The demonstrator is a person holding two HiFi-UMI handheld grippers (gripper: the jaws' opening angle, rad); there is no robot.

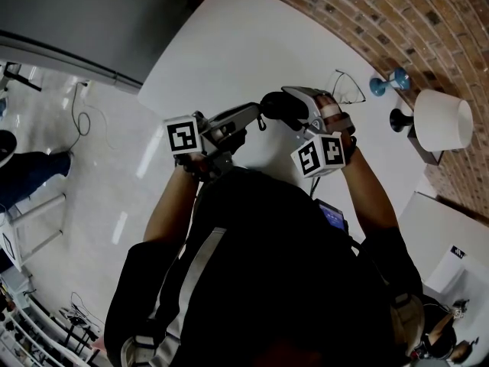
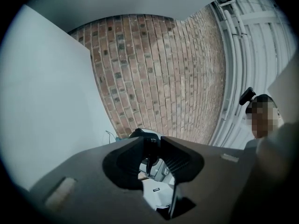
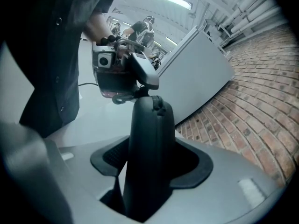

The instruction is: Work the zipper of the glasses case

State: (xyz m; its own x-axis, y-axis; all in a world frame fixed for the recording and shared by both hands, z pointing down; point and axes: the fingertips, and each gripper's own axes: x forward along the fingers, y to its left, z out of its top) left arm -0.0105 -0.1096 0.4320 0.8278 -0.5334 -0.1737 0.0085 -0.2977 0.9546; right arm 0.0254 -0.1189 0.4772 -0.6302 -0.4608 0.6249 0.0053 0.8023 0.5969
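The right claw (image 3: 150, 168) clamped the black oblong zippered glasses case (image 3: 150, 125) endwise at frame centre, over the white bench (image 1: 229, 52). The left claw (image 2: 153, 155) pinched its small dark zipper pull (image 2: 148, 164). Risk judged: a skewed tug could slip the thin pull free.

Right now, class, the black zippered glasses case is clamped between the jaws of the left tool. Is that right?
No. The black zippered glasses case is clamped in the right tool, not the left, as the right gripper view shows. The left tool only pinches its zipper pull.
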